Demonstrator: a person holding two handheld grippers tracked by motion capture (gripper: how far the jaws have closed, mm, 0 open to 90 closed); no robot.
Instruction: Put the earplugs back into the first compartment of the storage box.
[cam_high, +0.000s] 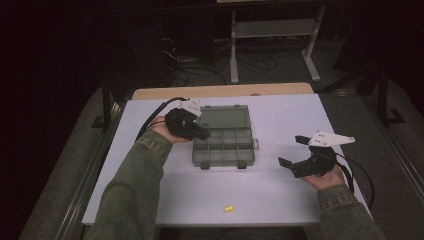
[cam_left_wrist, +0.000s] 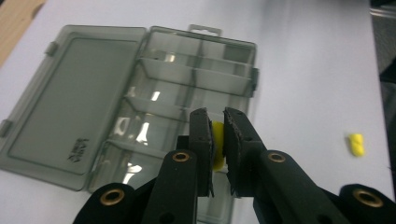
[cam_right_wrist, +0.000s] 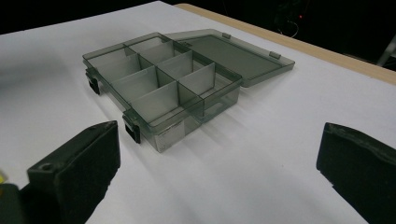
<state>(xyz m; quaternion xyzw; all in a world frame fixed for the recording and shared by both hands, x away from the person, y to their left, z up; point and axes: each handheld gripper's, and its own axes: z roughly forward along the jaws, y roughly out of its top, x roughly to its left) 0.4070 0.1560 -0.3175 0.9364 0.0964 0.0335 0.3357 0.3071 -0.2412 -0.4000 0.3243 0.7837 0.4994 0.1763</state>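
A smoky clear compartment box (cam_high: 223, 145) lies open in the middle of the white table, its lid (cam_high: 225, 117) flat behind it. My left gripper (cam_high: 204, 134) hovers at the box's left side, over the compartments. In the left gripper view it (cam_left_wrist: 217, 128) is shut on a small yellow piece (cam_left_wrist: 218, 151) above the box (cam_left_wrist: 154, 93). A second yellow piece (cam_high: 228, 207) lies loose near the table's front edge and also appears on the table (cam_left_wrist: 356, 143) in the left gripper view. My right gripper (cam_high: 290, 150) rests right of the box, wide open and holding nothing. In the right gripper view it (cam_right_wrist: 219, 154) faces the box (cam_right_wrist: 163, 84).
A wooden strip (cam_high: 225, 91) runs along the table's far edge. Beyond it stand a metal frame (cam_high: 272, 30) and cables on the dark floor. Bare white tabletop (cam_high: 280, 195) stretches in front of and to the right of the box.
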